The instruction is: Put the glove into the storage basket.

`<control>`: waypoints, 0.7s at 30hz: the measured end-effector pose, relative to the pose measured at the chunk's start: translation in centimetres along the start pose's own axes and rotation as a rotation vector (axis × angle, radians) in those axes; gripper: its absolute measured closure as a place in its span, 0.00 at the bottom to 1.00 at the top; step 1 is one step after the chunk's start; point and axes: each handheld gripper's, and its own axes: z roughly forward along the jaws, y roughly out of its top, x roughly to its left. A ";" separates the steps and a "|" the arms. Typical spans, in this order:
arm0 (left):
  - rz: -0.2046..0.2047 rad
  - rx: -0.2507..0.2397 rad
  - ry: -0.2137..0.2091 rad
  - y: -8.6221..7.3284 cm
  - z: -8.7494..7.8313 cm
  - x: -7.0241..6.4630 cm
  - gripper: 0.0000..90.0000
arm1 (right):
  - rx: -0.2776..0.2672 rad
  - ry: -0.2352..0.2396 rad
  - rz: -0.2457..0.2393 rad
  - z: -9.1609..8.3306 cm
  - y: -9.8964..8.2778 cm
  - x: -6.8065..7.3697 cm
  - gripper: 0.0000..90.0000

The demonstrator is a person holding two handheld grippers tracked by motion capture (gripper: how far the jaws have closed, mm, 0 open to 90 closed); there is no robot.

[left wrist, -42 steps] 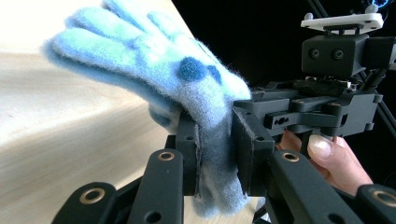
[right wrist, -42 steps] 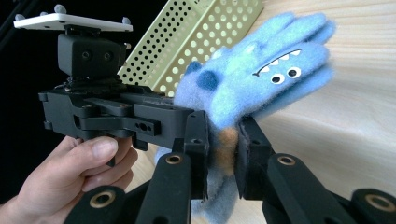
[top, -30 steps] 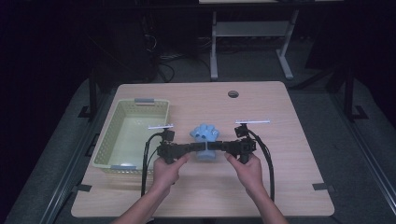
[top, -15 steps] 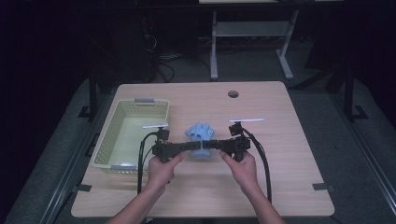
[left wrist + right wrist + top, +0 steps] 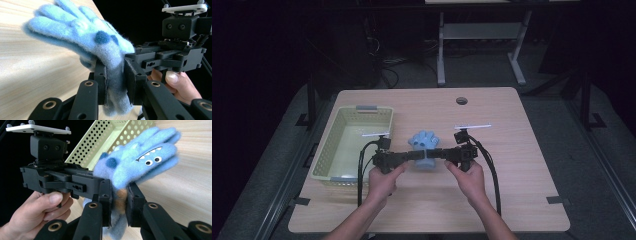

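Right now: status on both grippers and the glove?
Left gripper and right gripper both shut on blue glove, held between them over the table. Green basket alongside, left. Nothing in the way.

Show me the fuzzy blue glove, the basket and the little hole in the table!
glove [image 5: 140, 167], right gripper view, on its monster face.
basket [image 5: 346, 172], high view, on its near rim.
hole [image 5: 461, 101], high view, on its dark middle.

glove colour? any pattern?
Light blue glove with dark blue spots and a toothy face with eyes; best in the right gripper view.
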 end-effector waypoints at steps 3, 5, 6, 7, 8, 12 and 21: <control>-0.003 -0.005 0.000 0.1 -0.3 0.1 0.81 | 0.000 0.002 -0.005 0.2 0.2 0.2 0.86; -0.002 -0.011 0.000 0.2 -0.6 0.1 0.81 | 0.004 0.003 -0.007 0.4 0.3 0.3 0.86; 0.000 -0.013 0.000 0.2 -0.8 0.2 0.81 | 0.004 0.004 -0.011 0.5 0.4 0.4 0.86; 0.003 -0.014 0.001 0.2 -0.9 0.2 0.81 | 0.004 0.007 -0.006 0.6 0.5 0.5 0.86; 0.007 -0.014 0.006 0.2 -1.1 0.2 0.81 | 0.002 0.009 -0.011 0.7 0.5 0.6 0.86; 0.011 -0.016 0.009 0.3 -1.7 0.3 0.81 | 0.009 0.018 -0.005 1.3 0.6 0.8 0.86; 0.014 -0.041 0.005 1.0 -3.5 0.6 0.81 | 0.000 0.038 -0.027 2.4 1.4 2.0 0.86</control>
